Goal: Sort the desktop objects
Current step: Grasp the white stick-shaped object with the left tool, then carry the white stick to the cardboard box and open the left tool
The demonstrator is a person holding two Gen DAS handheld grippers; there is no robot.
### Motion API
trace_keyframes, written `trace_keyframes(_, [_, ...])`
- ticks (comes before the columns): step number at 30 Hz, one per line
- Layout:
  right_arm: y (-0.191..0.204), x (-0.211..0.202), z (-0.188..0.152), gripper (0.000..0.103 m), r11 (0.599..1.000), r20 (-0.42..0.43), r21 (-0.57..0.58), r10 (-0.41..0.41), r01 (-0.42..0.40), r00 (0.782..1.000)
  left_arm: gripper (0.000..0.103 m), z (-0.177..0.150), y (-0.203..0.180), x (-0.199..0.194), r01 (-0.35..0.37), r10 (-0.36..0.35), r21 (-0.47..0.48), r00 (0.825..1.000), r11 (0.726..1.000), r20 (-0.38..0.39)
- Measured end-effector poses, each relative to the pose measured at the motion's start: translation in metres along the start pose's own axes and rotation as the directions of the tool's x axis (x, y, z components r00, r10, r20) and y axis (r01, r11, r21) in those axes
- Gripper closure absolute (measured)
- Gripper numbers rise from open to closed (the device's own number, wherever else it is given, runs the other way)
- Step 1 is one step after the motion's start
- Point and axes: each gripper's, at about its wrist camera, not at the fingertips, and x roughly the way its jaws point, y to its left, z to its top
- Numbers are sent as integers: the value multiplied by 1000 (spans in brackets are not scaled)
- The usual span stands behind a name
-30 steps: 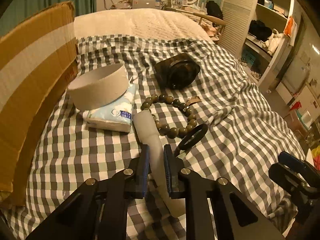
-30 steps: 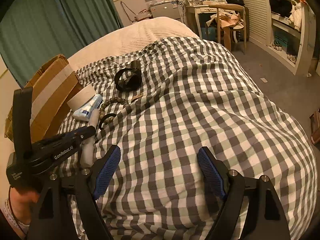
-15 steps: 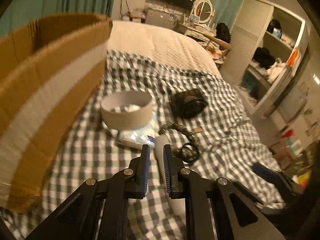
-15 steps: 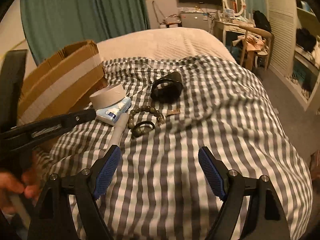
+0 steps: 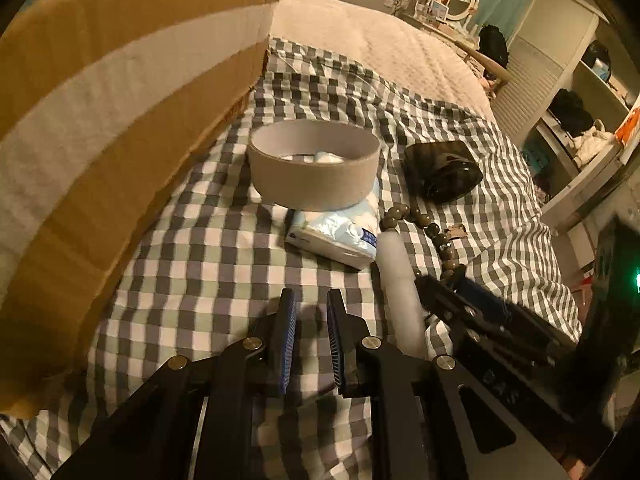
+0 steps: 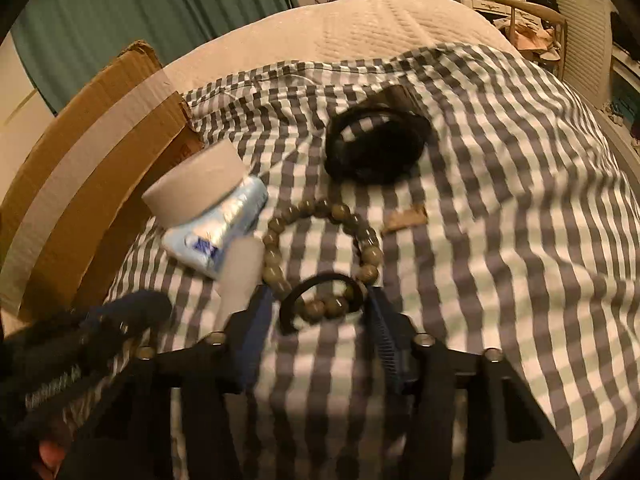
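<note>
Checked grey-and-white bedding [image 5: 208, 248] covers the bed and carries every item. One cardboard tape core [image 5: 314, 168], a wide beige ring with a pale inner wall, lies partly on one tissue pack [image 5: 340, 236], which is light blue plastic with a dark blue label patch. Just beside the pack lies one translucent white tube [image 5: 398, 280], long and frosted, running toward the cameras. One bead bracelet [image 6: 320, 256] of round olive-brown beads forms a loop to the right of the tube; a small tan tag [image 6: 404, 218] sits just off its far side. One black hair tie [image 6: 320, 300] lies across the near beads of the bracelet. Farther back rests one black rounded object [image 6: 376, 148], glossy in the left wrist view and blurred in the right, so I cannot tell what it is. One brown cardboard box [image 5: 120, 120] with a pale tape stripe stands at the left edge of the bedding.

Left tool [image 5: 311, 336]: its blue-padded jaws stand a narrow gap apart with only bedding between them, gripping nothing, to the left of the tube. Right tool [image 6: 318, 344]: jaws spread wide, one on each side of the hair tie and the near beads, holding nothing; its left finger lies just beside the tube's near end.
</note>
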Motion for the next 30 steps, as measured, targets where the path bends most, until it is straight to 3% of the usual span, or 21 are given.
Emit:
trace_keyframes(1, [-4,-4,-4,71,1000,0,5,10,-10,1000,87,0,-2,2,6,-6,5,1000,1000,-3])
trace_keyframes(5, [-12,-22,-12,85,999,24,14,37,-38,999,85,-3,-17,0,44,-44,54,999,998,3])
trace_keyframes(6, [-12,-27,-14,93,999,29,5,39,-39,999,81,-4,-21,-2,61,-62,64,998,996,10])
trace_keyframes(7, [-12,-30,-14,97,999,30,0,44,-44,999,68,-4,-25,-3,96,-97,72,995,993,16])
trace_keyframes(8, [-12,-32,-16,97,999,31,-7,44,-44,999,49,-5,-29,-3,125,-126,73,992,989,18])
trace_keyframes(9, [-12,-33,-17,97,999,27,-10,42,-42,999,42,-6,-32,-3,155,-157,73,987,985,22])
trace_keyframes(11, [-15,-32,-22,97,1000,18,-7,30,-30,999,39,-9,-40,-1,196,-199,83,980,977,31])
trace_keyframes(15, [-27,-40,-27,97,1000,24,20,21,-22,999,39,-14,-45,14,125,-126,130,992,984,-6])
trace_keyframes(16, [-27,-40,-27,97,1000,25,19,18,-18,1000,41,-14,-43,16,131,-132,125,991,983,-2])
trace_keyframes(19, [-29,-44,-27,97,1000,31,18,7,-8,1000,93,-14,-46,19,136,-136,150,991,979,-5])
trace_keyframes(25, [-36,-58,-37,97,999,45,42,-23,21,999,93,-4,-37,3,203,-207,84,978,976,40])
trace_keyframes(30, [-32,-74,-36,97,999,60,39,-39,37,997,92,6,-26,-31,294,-294,30,942,955,159])
